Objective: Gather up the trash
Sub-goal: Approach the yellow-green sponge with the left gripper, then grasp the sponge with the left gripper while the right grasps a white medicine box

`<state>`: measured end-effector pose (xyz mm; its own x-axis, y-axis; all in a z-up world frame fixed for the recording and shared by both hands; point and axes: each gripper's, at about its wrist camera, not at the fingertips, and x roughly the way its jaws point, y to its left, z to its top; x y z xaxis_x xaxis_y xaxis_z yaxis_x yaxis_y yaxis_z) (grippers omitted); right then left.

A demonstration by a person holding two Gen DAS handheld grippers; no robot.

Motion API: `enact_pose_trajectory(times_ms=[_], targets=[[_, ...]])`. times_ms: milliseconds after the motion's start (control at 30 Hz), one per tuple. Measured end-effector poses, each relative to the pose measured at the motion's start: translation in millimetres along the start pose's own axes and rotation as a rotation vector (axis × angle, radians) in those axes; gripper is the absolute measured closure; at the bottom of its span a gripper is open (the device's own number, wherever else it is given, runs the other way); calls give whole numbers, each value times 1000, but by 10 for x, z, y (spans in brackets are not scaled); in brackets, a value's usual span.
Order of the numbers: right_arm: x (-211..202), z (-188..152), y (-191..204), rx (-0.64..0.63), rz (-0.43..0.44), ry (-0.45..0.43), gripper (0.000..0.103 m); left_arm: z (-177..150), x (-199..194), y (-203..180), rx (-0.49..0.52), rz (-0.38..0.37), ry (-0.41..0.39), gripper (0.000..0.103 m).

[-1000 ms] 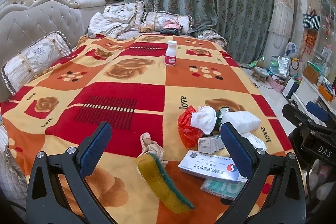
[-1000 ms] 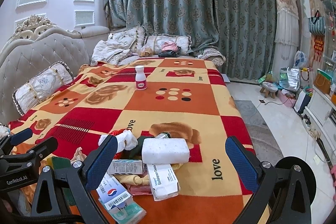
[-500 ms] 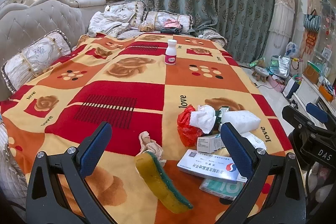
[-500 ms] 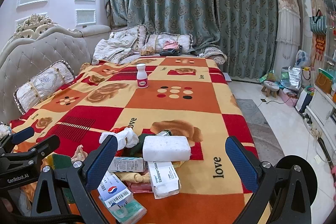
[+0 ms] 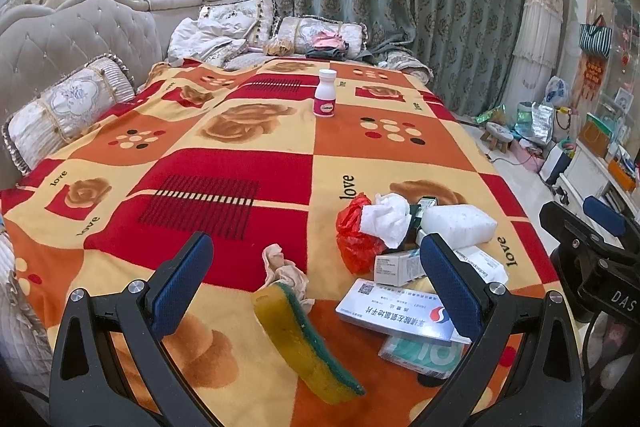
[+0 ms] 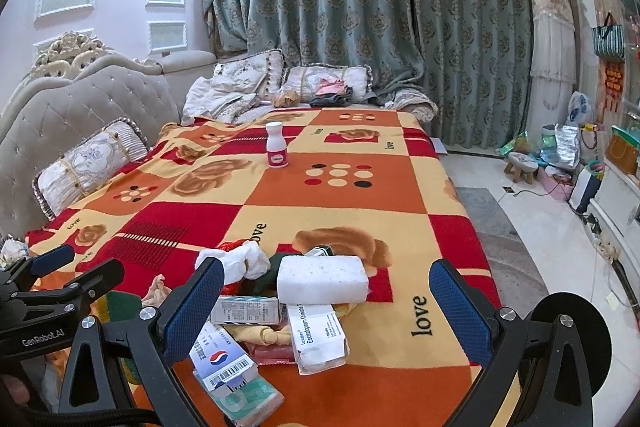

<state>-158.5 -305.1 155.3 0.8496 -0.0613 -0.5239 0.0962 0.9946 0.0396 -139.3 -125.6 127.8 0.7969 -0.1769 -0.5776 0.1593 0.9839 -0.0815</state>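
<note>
Bedroom first: a bed under a red, orange and yellow patchwork blanket [image 6: 360, 195], grey-green curtains [image 6: 360, 7] behind it. Your left gripper [image 5: 316, 275] has its blue-padded fingers spread wide, holding nothing — between them lie a yellow-and-green sponge [image 5: 304, 339] and, touching its far end, a crumpled beige tissue [image 5: 284, 267]. Your right gripper [image 6: 324, 307] is spread just as wide and also empty, hovering above the trash pile — a white foam block [image 6: 322, 279] lies on top, with medicine boxes [image 6: 316, 339] just in front of it. Left of the foam block sit a wad of white tissue [image 6: 244, 261] and a red plastic bag [image 5: 354, 239]. Well beyond the foam block, toward the pillows, a white bottle with a pink label [image 6: 277, 145] stands upright on the blanket.
</note>
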Motion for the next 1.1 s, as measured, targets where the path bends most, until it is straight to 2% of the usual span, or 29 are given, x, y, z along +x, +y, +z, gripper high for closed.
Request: enact_pose_trajectory(times_ms=[300,467,667,767,933,1000,1033,1067,1100], targets=[[48,-52,-12,-17,20,44,1,-68,-33,73,3,-1,32,0],[93,-165,-136,-39,64,123,1,-159,-81,336,23,-7,100,0],[161,-361,-192,-65,142,214,1,-274,-79,595,-34,-29,185,0],[228,-394,-130,-67,183,241,2,-265,-76,544,-52,-58,183,0],[308,-353,3,-89,220,251,3,-301,71,315,-26,-86,211,1],[343,-332,44,-101,229,257,3,-329,154,265,-29,-97,224,7],[362,-322,66,-104,238,261,3,-326,194,260,-31,-101,232,22],[370,-313,78,-103,249,266,3,-333,256,256,-30,-108,256,42],[381,-305,91,-101,261,271,4,-344,293,264,-32,-116,272,54]])
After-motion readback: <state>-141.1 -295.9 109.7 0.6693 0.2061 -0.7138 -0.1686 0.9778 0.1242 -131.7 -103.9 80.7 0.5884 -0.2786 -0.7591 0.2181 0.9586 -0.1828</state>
